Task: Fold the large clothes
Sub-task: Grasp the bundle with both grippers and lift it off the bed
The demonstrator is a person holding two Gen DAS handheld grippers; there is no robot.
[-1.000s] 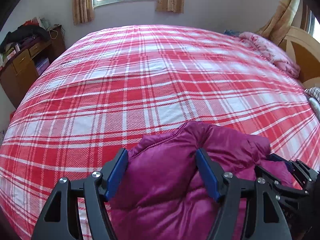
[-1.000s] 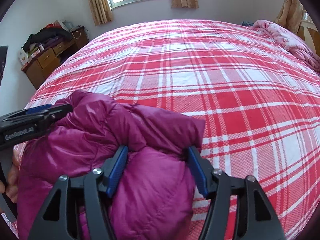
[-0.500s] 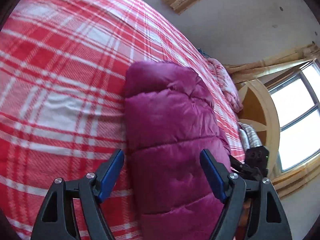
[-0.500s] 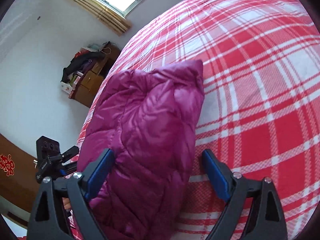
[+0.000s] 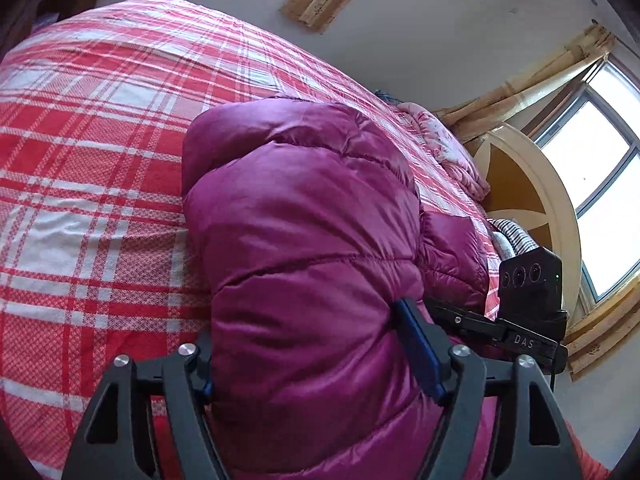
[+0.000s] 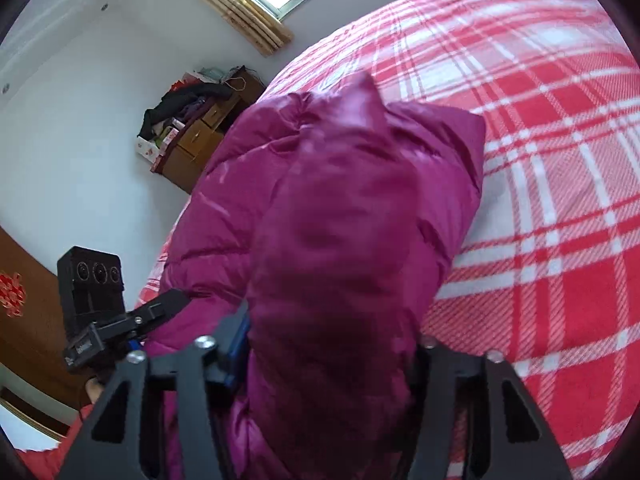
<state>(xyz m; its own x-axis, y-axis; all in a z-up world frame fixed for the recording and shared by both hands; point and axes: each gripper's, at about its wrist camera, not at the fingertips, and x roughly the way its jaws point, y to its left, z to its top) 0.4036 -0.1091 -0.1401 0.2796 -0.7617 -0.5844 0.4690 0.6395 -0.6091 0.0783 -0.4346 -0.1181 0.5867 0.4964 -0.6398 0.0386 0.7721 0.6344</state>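
Two grippers, the left gripper (image 5: 312, 364) and the right gripper (image 6: 328, 344), each clamped on one puffy, quilted magenta down jacket (image 5: 304, 216), bunched thickly on one red-and-white plaid bedspread (image 5: 92, 128).

1. This is a bedroom in a home. A large bed (image 5: 100, 168) fills most of both views, and it is covered with a red and white checked sheet (image 6: 560, 160).
2. At the head of the bed stands a rounded wooden headboard (image 5: 532, 200), with a rolled pink quilt (image 5: 448, 148) lying beside it.
3. Against the white wall stands a wooden chest of drawers (image 6: 196, 140), and on its top clothes and small boxes are piled (image 6: 180, 108).
4. The windows (image 5: 600, 184) have yellow-brown curtains (image 6: 248, 16) and let in daylight.
5. A purple padded jacket (image 5: 312, 240) lies on the bed.
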